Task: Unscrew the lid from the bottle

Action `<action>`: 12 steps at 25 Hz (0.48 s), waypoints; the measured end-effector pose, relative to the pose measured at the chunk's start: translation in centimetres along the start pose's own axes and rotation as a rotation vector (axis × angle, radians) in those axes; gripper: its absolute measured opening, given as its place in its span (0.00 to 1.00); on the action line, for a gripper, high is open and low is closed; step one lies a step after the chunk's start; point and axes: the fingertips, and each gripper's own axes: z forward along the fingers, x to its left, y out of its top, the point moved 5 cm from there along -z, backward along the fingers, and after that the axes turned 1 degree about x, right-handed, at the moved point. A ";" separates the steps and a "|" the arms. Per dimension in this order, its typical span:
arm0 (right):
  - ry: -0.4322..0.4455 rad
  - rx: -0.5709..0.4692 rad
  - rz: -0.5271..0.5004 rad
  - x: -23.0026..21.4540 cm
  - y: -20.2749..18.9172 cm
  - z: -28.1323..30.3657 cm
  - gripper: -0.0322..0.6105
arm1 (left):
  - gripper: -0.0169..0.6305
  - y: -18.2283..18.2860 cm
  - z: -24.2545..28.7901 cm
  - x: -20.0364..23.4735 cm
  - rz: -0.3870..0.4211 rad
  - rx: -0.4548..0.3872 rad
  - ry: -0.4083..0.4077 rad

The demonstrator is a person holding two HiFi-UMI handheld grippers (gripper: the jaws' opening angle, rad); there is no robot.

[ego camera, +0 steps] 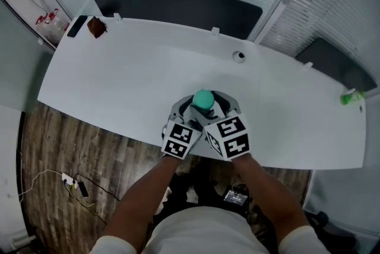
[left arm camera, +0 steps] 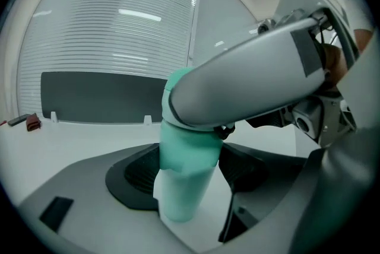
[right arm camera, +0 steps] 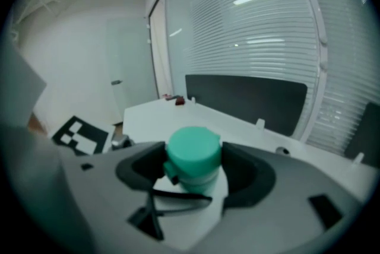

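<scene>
Bottle (left arm camera: 181, 196) upright near bench (ego camera: 119, 81) front edge, lid (right arm camera: 193, 149) on. Left tool (left arm camera: 185, 170) wide around body, right tool (right arm camera: 193, 174) wide around lid; neither grips. Clamp body first, then lid squarely, then twist.

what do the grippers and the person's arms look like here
Both the left gripper and the right gripper have smooth light grey shells with curved jaws lined by black ribbed pads. Each carries a white cube printed with black square markers. The arms are bare below short pale sleeves.
</scene>
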 end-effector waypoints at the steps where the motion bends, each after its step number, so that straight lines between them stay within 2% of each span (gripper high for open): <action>1: 0.018 0.003 -0.016 0.0 0.0 0.0 0.54 | 0.52 0.0 -0.1 0.1 0.012 0.003 -0.031; 8: 0.148 0.014 -0.114 0.3 0.0 -0.1 0.53 | 0.51 -0.2 -0.6 0.6 0.105 0.030 -0.235; 12: 0.235 0.034 -0.161 0.4 -0.2 -0.2 0.53 | 0.51 -0.5 -0.8 0.7 0.153 0.074 -0.397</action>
